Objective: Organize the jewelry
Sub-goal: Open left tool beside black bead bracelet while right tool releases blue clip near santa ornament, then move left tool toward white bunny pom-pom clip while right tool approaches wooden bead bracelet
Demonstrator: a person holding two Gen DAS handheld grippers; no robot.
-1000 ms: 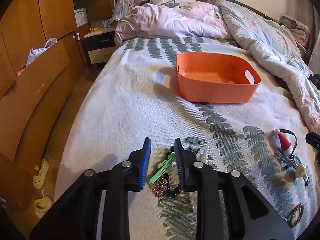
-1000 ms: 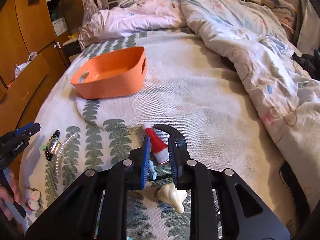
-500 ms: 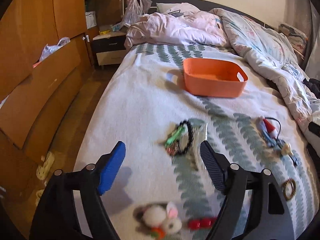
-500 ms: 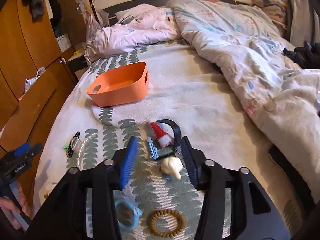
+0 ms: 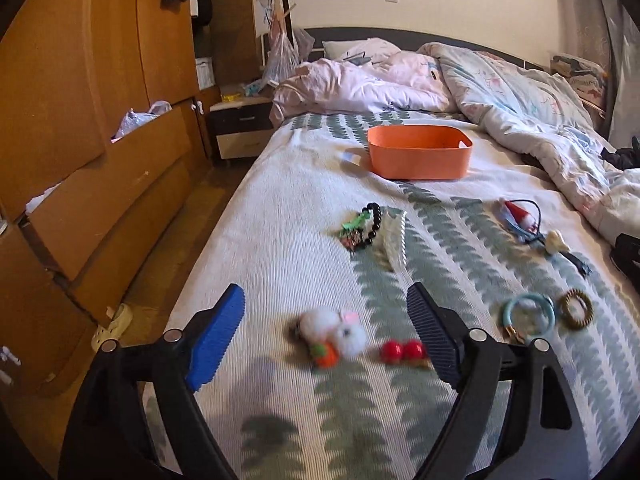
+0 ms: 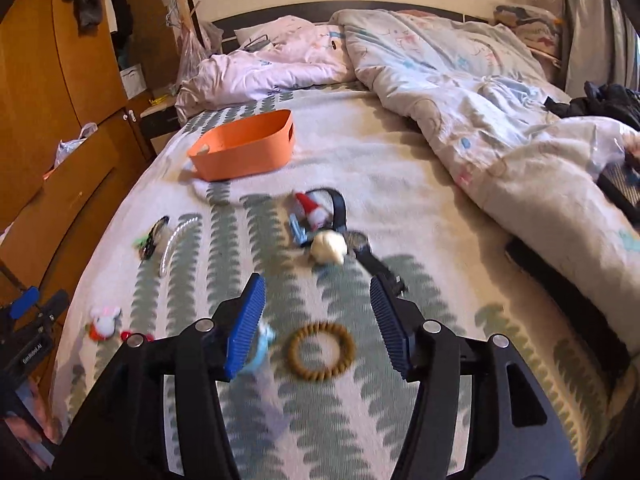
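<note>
An orange bin stands on the bed, also in the right wrist view. My left gripper is open and empty above a white fluffy clip and a red bead clip. A black bead bracelet with a green clip lies further off. My right gripper is open and empty above a brown ring and a light-blue ring. A red-and-white headband piece and a white shell piece lie ahead.
A rumpled duvet covers the bed's right and far side. Wooden wardrobes and a nightstand stand left of the bed, with slippers on the floor. A black watch strap lies near the right fingers.
Both grippers have opened wide and pulled back and up from the items they were near. The jewelry stays on the bed. More of the bed shows now.
</note>
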